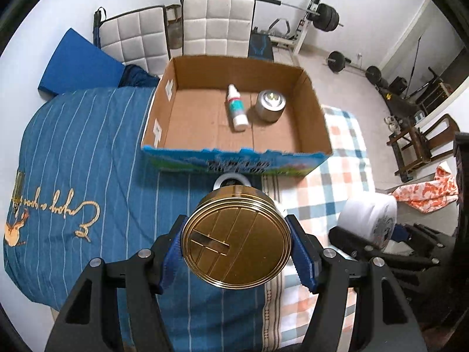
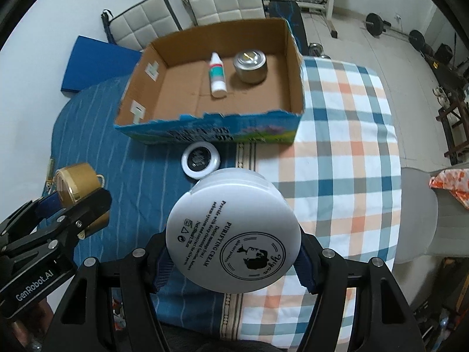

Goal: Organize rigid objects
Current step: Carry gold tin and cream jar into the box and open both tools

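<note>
Ribbed gold tin (image 1: 236,238) (round, glossy)

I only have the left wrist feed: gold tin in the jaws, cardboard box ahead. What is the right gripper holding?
Observer: The right gripper is shut on a round white plastic cream jar, its printed base facing the camera.
Operator: Something round peeks out behind my tin. What is it?
Observer: A flat white jar with a black centre, lying on the blue striped cloth just outside the cardboard box's near wall.
Operator: How does my gripper look from the right side?
Observer: The left gripper holds the round gold metal tin on its side, above the blue cloth, left of the box.
</note>
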`<state>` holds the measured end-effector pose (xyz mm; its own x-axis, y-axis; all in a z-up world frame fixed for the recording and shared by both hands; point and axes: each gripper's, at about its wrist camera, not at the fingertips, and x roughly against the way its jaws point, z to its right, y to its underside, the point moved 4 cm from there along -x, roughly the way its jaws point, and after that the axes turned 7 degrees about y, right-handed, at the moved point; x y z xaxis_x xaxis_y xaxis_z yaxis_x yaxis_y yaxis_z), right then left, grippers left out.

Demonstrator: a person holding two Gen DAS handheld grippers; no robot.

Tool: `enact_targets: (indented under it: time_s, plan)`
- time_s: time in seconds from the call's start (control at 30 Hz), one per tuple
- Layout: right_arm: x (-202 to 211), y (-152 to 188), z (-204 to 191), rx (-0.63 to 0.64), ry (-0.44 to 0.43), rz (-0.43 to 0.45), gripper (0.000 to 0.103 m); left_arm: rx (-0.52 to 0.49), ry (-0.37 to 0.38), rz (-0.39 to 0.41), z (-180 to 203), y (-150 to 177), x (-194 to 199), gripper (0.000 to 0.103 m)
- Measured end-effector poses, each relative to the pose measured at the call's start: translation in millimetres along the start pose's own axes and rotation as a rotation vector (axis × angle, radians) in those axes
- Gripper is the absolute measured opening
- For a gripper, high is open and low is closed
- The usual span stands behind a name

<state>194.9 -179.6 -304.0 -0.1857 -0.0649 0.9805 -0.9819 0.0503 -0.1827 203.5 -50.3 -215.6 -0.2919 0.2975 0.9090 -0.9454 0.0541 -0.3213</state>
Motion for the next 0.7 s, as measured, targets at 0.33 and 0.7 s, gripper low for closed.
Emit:
enact_targets:
  time_s: [0.33,0.7]
  plan:
    - [22,-49,-8,0.014,-0.038,0.051,0.07,-0.006,0.03,0.076,2,-67,10,0.063]
    - [-61,-152,3,-0.029,0.024,-0.029,0.07,0.007,0.009,-0.042,-31,-148,-79,0.063]
